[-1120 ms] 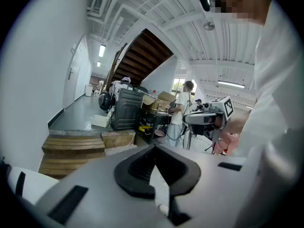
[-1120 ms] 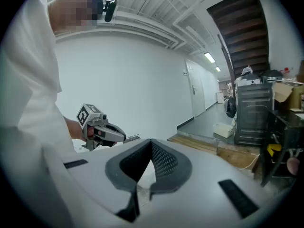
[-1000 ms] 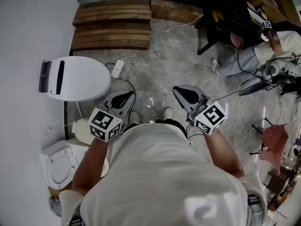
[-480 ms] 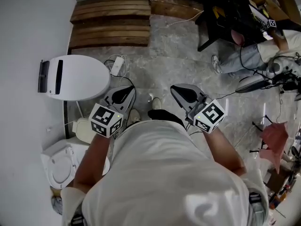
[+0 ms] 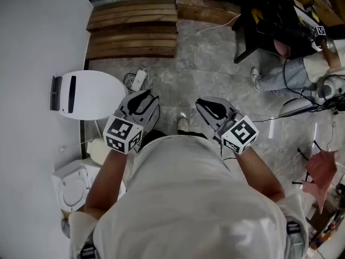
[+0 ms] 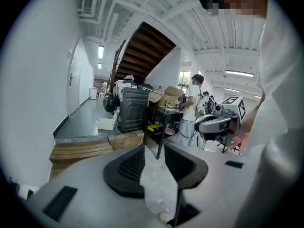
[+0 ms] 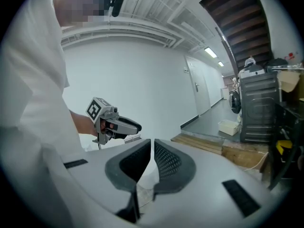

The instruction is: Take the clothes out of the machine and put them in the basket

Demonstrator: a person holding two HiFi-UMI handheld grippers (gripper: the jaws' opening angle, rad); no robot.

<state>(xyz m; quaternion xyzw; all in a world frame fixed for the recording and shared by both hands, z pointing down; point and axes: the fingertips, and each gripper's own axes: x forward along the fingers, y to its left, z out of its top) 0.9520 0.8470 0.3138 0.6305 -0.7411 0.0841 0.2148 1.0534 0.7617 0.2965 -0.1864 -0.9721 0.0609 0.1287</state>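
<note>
Veining across grey floor (image 5: pixel 215 63), white wall (image 5: pixel 32 36)

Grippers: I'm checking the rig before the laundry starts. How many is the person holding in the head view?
2. The left gripper is at centre-left, its jaws opening with nothing between them. The right gripper is at centre-right, jaws shut and empty. Neither is hidden.

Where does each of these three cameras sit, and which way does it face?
Head view: on the person's head, facing steeply down; shows shirt, left gripper, right gripper.
Left gripper view: on the left gripper, along its opening, empty jaws toward wooden steps; shirt at right.
Right gripper view: on the right gripper, toward a white wall; shirt at left.
Shared: each gripper view shows the other gripper and the steps.
</note>
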